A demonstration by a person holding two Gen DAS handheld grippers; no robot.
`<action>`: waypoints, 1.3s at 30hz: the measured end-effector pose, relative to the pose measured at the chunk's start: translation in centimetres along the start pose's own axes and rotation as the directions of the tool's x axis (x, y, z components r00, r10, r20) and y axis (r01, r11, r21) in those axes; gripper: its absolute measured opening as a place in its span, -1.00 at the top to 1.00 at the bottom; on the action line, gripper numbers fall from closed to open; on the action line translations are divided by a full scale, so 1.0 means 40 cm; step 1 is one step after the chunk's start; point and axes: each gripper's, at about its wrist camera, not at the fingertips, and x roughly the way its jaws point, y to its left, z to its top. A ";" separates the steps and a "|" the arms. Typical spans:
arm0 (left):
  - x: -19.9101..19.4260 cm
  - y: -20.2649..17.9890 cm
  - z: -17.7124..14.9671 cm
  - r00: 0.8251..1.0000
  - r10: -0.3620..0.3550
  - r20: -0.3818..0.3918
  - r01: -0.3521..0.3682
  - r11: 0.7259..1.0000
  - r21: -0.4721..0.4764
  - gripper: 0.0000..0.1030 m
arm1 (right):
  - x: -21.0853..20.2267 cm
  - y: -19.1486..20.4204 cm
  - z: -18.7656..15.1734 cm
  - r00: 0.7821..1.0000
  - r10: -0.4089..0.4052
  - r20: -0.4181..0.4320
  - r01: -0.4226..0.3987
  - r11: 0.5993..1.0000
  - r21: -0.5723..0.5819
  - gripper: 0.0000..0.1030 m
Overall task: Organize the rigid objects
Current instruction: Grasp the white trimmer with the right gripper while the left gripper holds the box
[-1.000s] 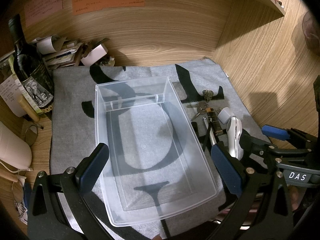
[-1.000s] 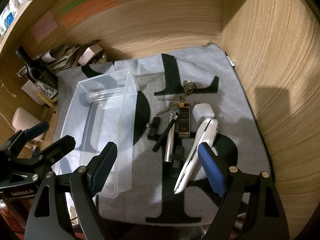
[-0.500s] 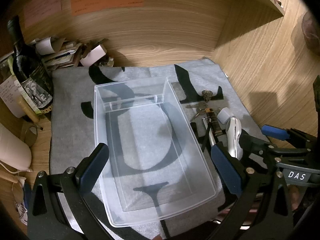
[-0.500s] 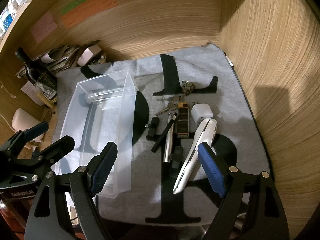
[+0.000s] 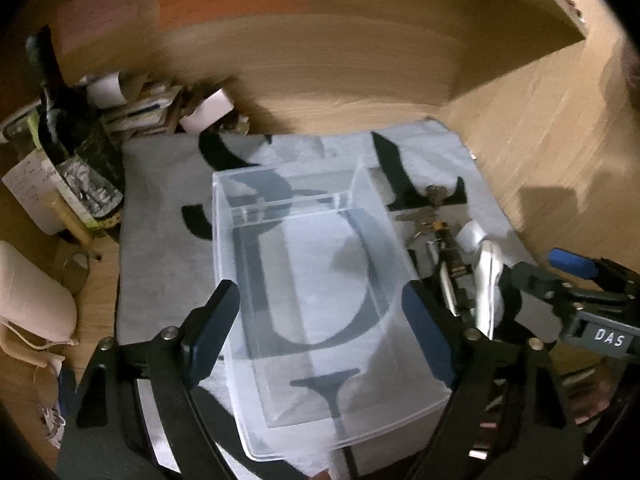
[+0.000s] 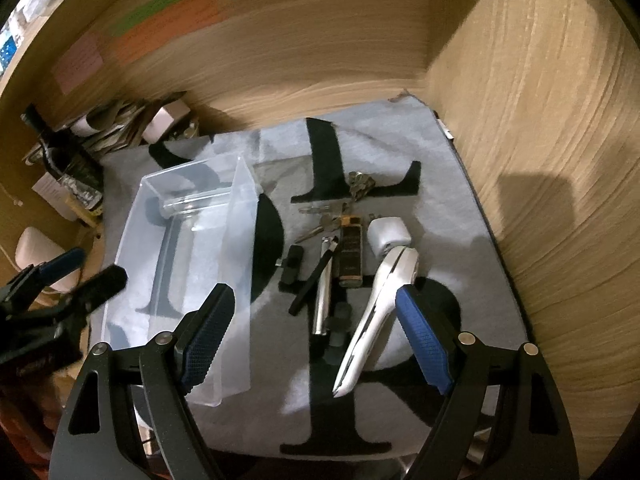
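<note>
Clear plastic bin (image 5: 320,300) sits on the left half of the grey mat (image 6: 452,208), nothing in it. Left gripper (image 5: 320,332) hovers over the bin's near end, jaws wide apart, holding nothing; its blue pads straddle the bin's side walls.

Right gripper (image 6: 316,340) jaws also spread wide, nothing between them, above the near part of the object cluster. Cluster lies right of the bin: white razor-like tool (image 6: 380,304), silver metal bar (image 6: 324,300), black stick (image 6: 314,280), small black block (image 6: 291,264), dark lighter (image 6: 351,252), white cube adapter (image 6: 388,234), keys (image 6: 352,192).

Wooden side wall (image 6: 540,160) runs just beside the mat's right edge (tight on that side). Bare mat strip separates bin from cluster.

Writing: "DAS" on right gripper body in the left wrist view. Coloured notes (image 6: 168,24) on back wall are blurred, unreadable. Bottle (image 5: 68,160) label illegible.
</note>
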 end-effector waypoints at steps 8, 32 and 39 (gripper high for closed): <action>0.022 0.086 0.014 0.999 0.036 -0.029 -0.039 0.996 -0.083 -0.37 | 0.018 -0.032 0.010 0.999 -0.040 -0.004 0.040 0.999 0.033 -0.53; 0.178 0.212 0.004 0.974 -0.033 -0.222 -0.030 0.961 -0.277 0.74 | 0.170 -0.189 -0.003 0.975 -0.064 -0.213 0.107 0.975 0.195 -0.08; 0.206 0.220 -0.006 0.965 -0.039 -0.261 -0.042 0.954 -0.297 0.75 | 0.223 -0.195 -0.001 0.967 -0.029 -0.252 0.088 0.970 0.225 -0.05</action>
